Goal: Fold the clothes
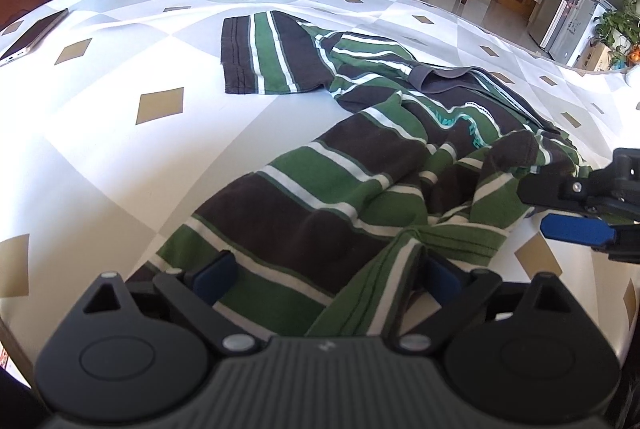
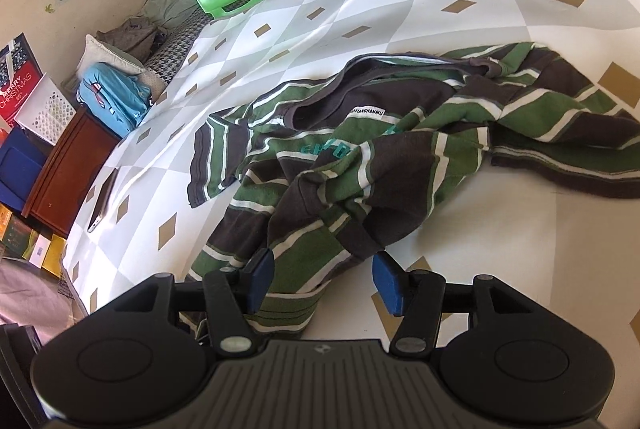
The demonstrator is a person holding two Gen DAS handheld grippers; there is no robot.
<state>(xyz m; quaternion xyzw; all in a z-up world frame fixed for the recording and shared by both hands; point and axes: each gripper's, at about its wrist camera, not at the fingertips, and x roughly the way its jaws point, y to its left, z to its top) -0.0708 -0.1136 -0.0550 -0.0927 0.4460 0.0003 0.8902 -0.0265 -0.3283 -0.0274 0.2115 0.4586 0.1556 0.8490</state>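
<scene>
Left tongs (image 1: pixel 326 279): jaws spread wide, nothing pinched. The striped shirt (image 1: pixel 360 165) lies straight ahead on the checked sheet (image 1: pixel 120 149), its near hem draped loosely between the two blue pads (image 1: pixel 214 275); no sign that either pad presses the cloth. From here the shirt runs away and to the right, one sleeve (image 1: pixel 264 55) flat at the far left, collar (image 1: pixel 444 75) further off to the right. A phone (image 1: pixel 34 33) sits well off to the far left.

Right tongs (image 2: pixel 324 283), seen also from the left camera at the right edge (image 1: pixel 576 213): jaws about half apart, gripping nothing. A green hem strip (image 2: pixel 280 309) lies between the pads, nearer the left pad (image 2: pixel 262 281); the right pad (image 2: pixel 388 283) stands clear over bare sheet. The bulk of the shirt is ahead and bunched, the other sleeve trailing off to the right.

Judgement: both tongs sit at the same near hem, so the coming move turns on each taking its own hem corner.

Hard to read: the hem corners are buried in folds; cloth right under both tongs is cut off by their bodies.
</scene>
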